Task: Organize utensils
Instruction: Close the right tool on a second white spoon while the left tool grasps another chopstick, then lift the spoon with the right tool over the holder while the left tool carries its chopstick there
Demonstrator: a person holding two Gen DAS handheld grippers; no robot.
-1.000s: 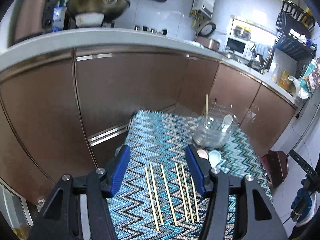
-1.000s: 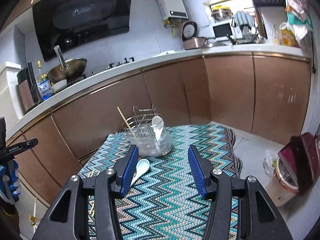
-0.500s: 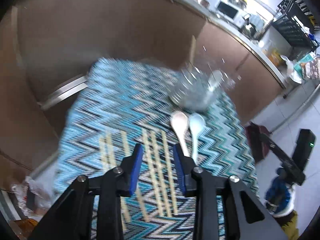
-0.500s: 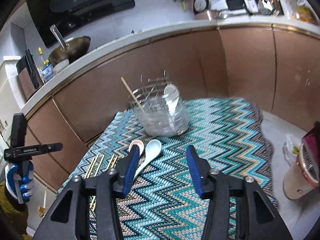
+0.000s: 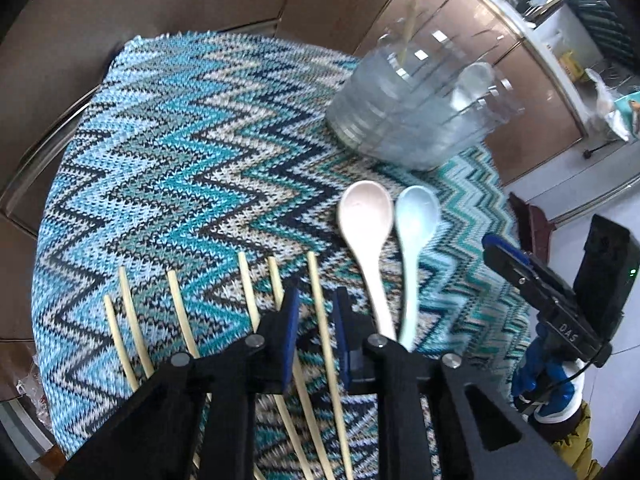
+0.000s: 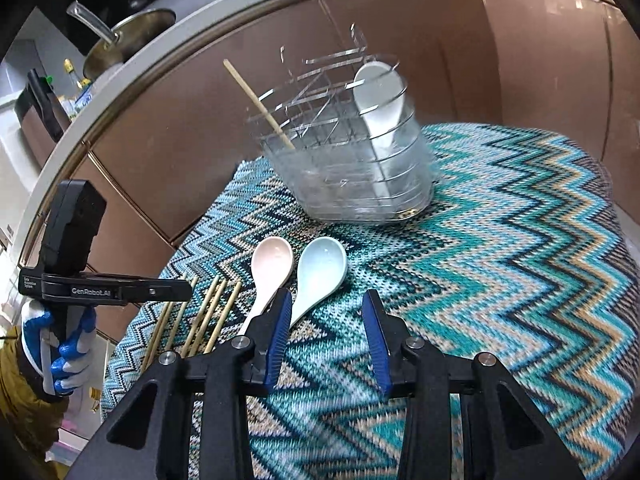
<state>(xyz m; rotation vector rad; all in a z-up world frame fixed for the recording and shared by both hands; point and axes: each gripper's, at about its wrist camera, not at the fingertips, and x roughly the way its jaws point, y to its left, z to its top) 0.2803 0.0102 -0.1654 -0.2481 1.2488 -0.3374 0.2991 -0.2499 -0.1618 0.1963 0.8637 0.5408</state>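
Several wooden chopsticks lie side by side on the zigzag cloth. My left gripper hovers low over them, jaws narrowed around one chopstick with a gap left on each side. A pink spoon and a pale blue spoon lie to its right. The wire utensil holder holds one chopstick and a white spoon. My right gripper is open and empty, just right of the blue spoon's handle.
Brown cabinet doors stand behind the cloth-covered table. A pan sits on the counter above. The other hand-held gripper shows at the left of the right wrist view, and another at the right in the left wrist view.
Both grippers tilted down and moved closer to the table. My left gripper's jaws narrowed around one chopstick. My right gripper's jaws narrowed a little and came near the spoons.
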